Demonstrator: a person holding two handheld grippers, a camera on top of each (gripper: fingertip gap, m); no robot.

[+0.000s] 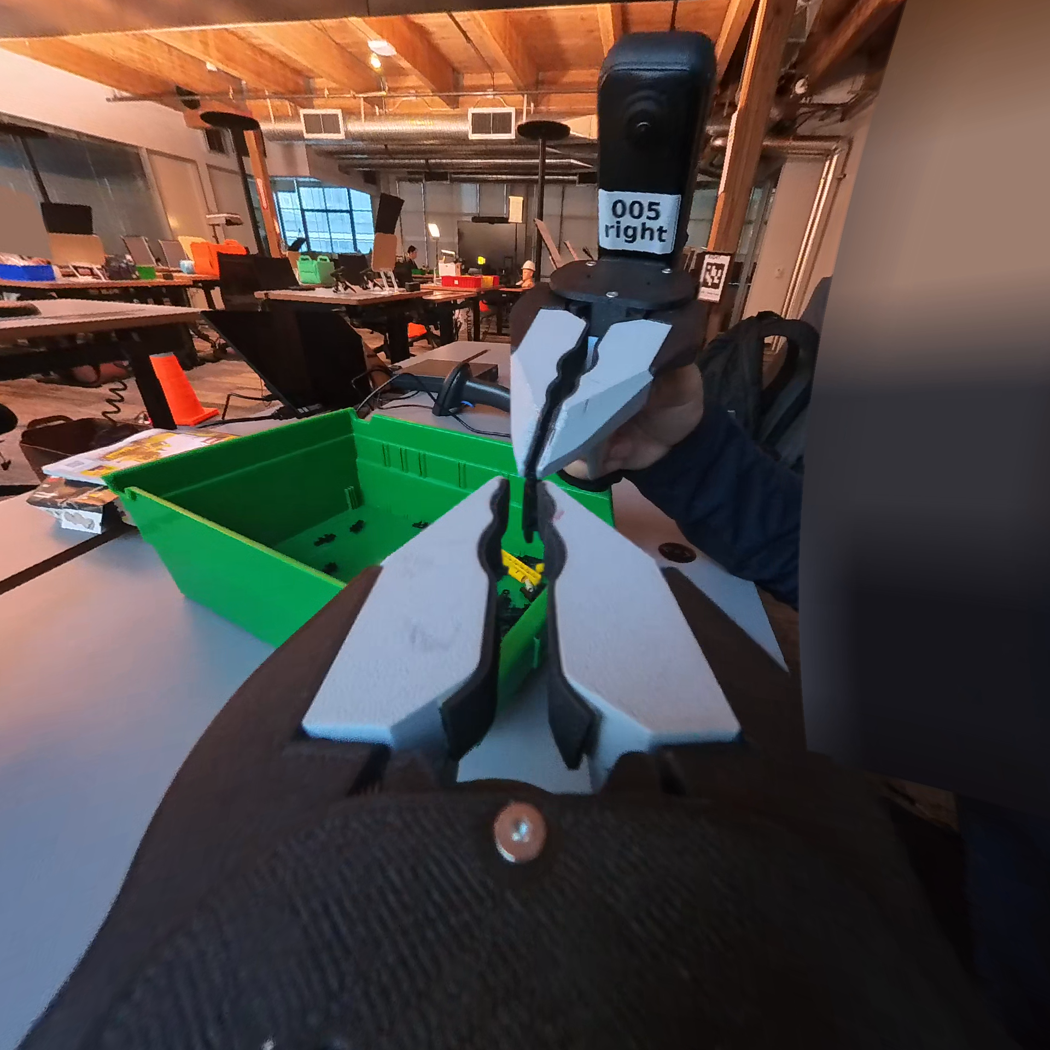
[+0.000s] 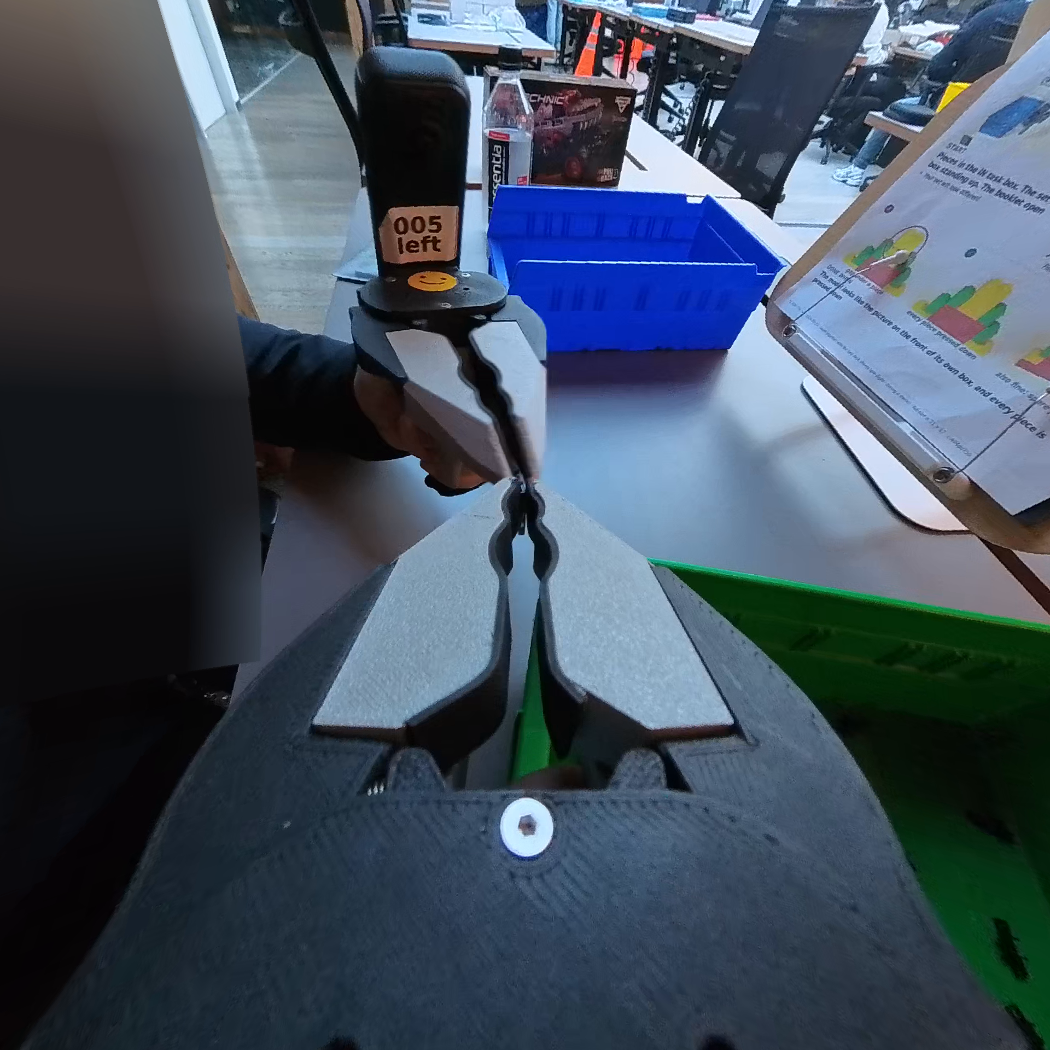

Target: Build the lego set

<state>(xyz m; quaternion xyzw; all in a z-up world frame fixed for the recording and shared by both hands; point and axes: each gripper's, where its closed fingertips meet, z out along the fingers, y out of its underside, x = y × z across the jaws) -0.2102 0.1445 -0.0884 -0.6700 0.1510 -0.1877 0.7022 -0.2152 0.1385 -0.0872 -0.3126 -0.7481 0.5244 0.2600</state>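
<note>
The left gripper (image 1: 525,494) and right gripper (image 2: 523,494) meet tip to tip above the green bin (image 1: 227,559). Both sets of jaws are clamped together on 1 small black piece (image 1: 529,511). Loose black and yellow pieces (image 1: 518,563) lie in the bin. A blue bin (image 2: 630,307) stands well apart.

Both wrist views bright, daylight plus warm ceiling lamps (image 1: 379,54); window (image 1: 324,213) blown out slightly. Strong fisheye bending at the edges. Soft sheen on the table (image 2: 682,432). Near gripper bodies blurred; far background soft. Large smeared patch covers one side of each view.
</note>
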